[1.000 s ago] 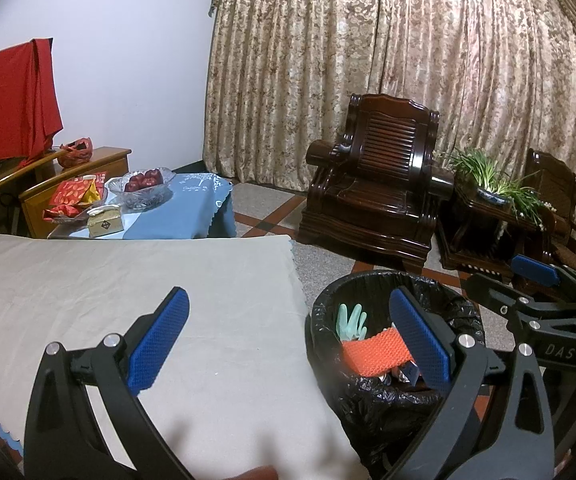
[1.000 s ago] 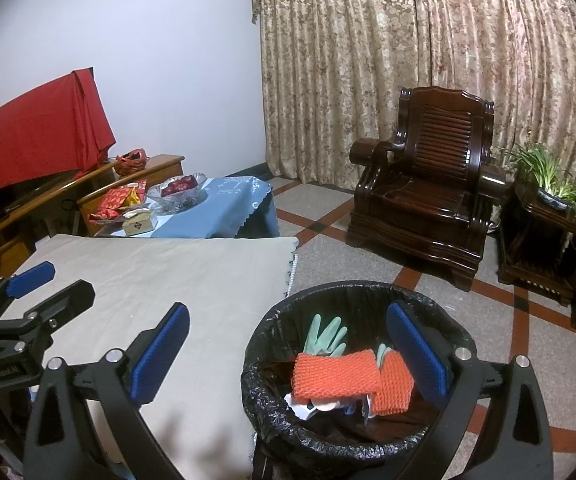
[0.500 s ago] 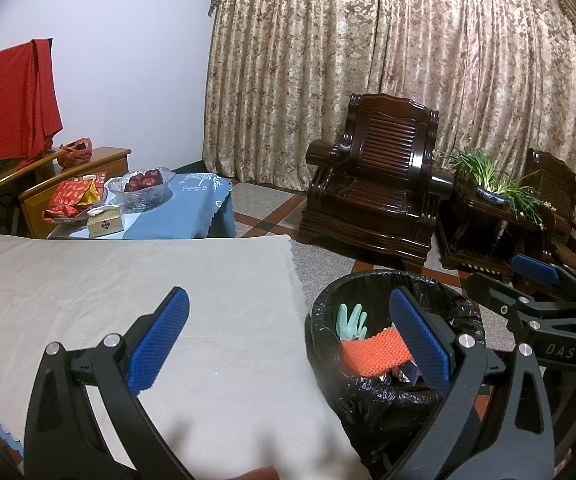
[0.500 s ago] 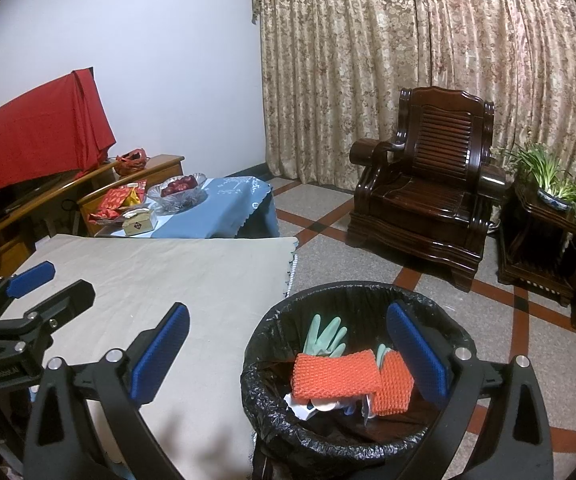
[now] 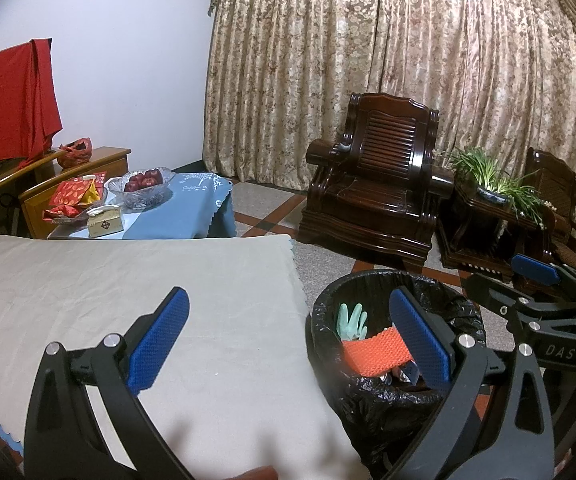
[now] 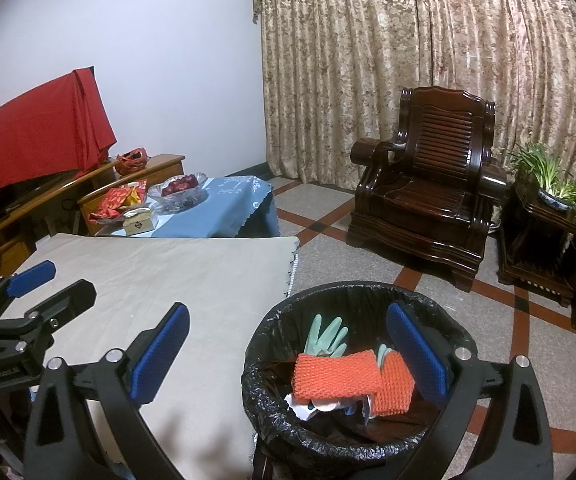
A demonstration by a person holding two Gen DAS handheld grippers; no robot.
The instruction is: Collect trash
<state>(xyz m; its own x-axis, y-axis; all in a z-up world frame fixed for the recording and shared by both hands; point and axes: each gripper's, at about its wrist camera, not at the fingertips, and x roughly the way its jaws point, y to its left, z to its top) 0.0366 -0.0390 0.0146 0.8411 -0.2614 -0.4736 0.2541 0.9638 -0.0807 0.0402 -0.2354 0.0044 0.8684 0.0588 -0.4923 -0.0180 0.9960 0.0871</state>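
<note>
Black plastic lines a round trash bin (image 6: pixel 351 364) standing on the tiled floor (image 6: pixel 371 258) just beside the right edge of a worktop (image 6: pixel 176 276) covered with a plain beige cloth. Inside the bin lie two orange knitted pads (image 6: pixel 335 374), side by side and overlapping, with a pair of pale green rubber gloves (image 6: pixel 323 338) poking up behind them and some crumpled white scraps (image 6: pixel 311 404) underneath; the gloves look limp, the pads soft and flat. From the left wrist view the same bin (image 5: pixel 371 364) shows the gloves and one orange pad. The beige cloth carries no loose item that can be seen, so the collecting looks finished or nearly so; nothing obvious remains to pick up within these views. The left gripper (image 5: pixel 288 344) hovers over the worktop's right side with its blue-padded jaws spread wide and holding nothing. The right gripper (image 6: pixel 288 348) hangs over the gap between worktop and bin, jaws likewise wide apart and empty. Farther back, a low table with a blue cloth (image 6: pixel 224 208) holds a glass bowl of red fruit (image 6: pixel 178 192), and a dark wooden armchair (image 6: pixel 427 196) stands before patterned curtains (image 6: pixel 427 60).
</note>
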